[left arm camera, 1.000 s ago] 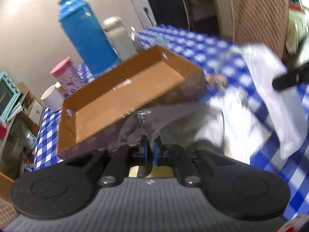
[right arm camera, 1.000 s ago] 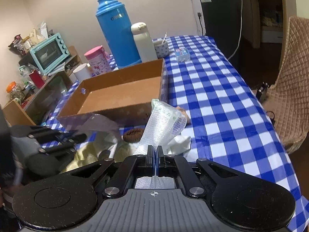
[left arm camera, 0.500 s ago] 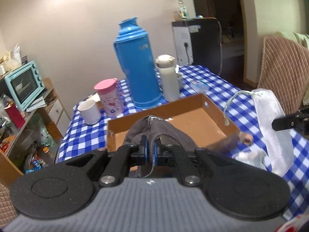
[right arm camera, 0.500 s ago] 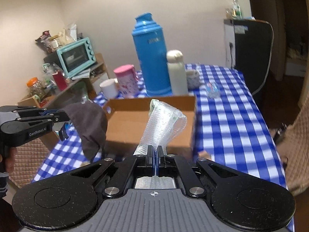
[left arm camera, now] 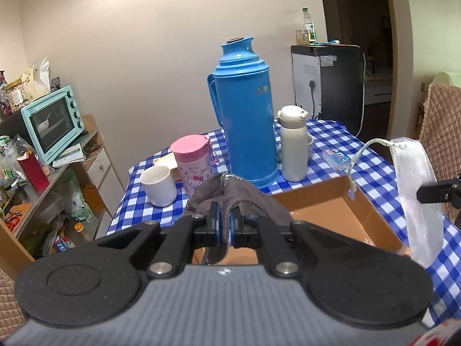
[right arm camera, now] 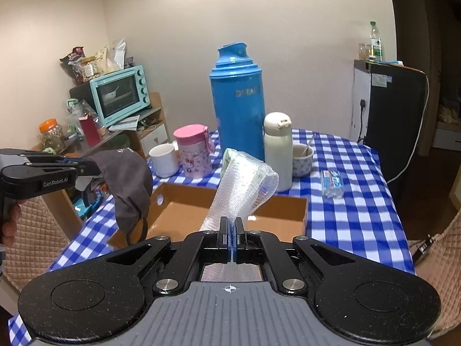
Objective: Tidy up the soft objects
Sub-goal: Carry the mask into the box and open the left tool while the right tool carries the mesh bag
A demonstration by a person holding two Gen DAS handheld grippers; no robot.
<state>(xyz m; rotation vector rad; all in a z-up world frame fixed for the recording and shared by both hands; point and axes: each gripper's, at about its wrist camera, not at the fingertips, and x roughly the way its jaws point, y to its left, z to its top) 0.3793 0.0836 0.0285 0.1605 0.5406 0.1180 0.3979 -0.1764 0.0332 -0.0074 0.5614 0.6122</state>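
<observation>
My left gripper [left arm camera: 224, 219] is shut on a dark grey cloth mask [left arm camera: 245, 199], which drapes over its fingers above the table. From the right wrist view the same grey mask [right arm camera: 129, 184] hangs from the left gripper [right arm camera: 95, 167] at the left, over the near left corner of the cardboard box [right arm camera: 184, 216]. My right gripper [right arm camera: 231, 226] is shut on a white mesh mask [right arm camera: 245, 184] that stands up in front of it. In the left wrist view that white mask [left arm camera: 417, 201] dangles at the right, its ear loop [left arm camera: 360, 158] over the box [left arm camera: 331, 216].
On the blue checked tablecloth [right arm camera: 354, 216] behind the box stand a tall blue thermos [right arm camera: 237, 101], a white bottle [right arm camera: 278, 150], a pink cup [right arm camera: 193, 150], a white mug [right arm camera: 162, 160], a bowl [right arm camera: 302, 158] and a tissue pack [right arm camera: 331, 183]. Quilted chairs [left arm camera: 440, 132] flank the table.
Both grippers have risen from the pile of cloths on the table, each carrying its mask. The left view has levelled out and the box now lies below both masks.
</observation>
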